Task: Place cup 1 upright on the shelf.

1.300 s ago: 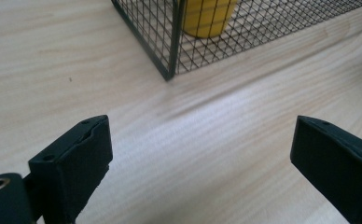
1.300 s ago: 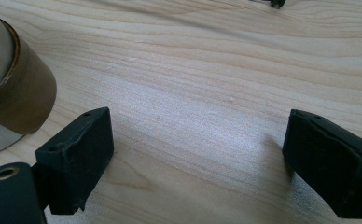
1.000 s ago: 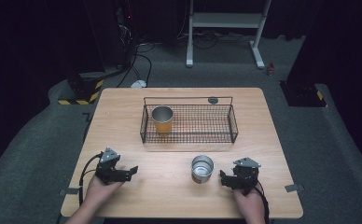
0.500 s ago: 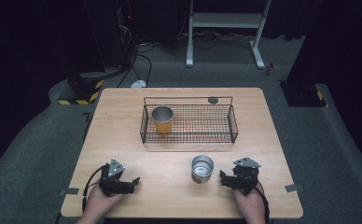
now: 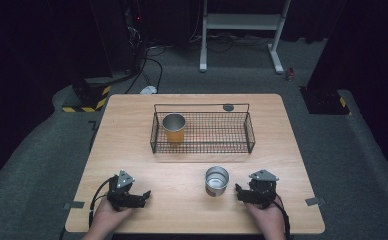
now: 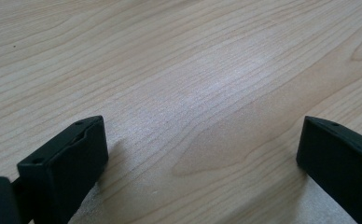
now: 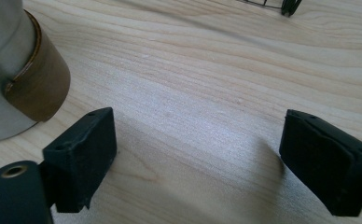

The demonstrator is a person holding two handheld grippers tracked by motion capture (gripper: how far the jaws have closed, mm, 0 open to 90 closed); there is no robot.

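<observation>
A steel cup (image 5: 217, 180) stands on the wooden table (image 5: 132, 130), near its front edge. A second steel cup with an orange band (image 5: 174, 128) stands upright in the left end of a black wire basket (image 5: 242, 131). My left gripper (image 5: 143, 196) rests low at the front left. In the left gripper view it (image 6: 202, 144) is open over bare wood; its jaws have just been opening with nothing between them. My right gripper (image 5: 239, 193) lies just right of the loose cup, open (image 7: 198, 144) with nothing between its jaws. That cup (image 7: 25, 79) is beside its left jaw, apart from it.
A small dark round disc (image 5: 228, 107) lies on the table behind the basket. A corner of the basket (image 7: 286, 5) shows far ahead in the right gripper view. Dark floor, cables and a white stand frame (image 5: 242, 30) lie beyond the table.
My left hand and its gripper have slid a little toward the table's front edge. The right gripper and both cups have stayed where they were.
</observation>
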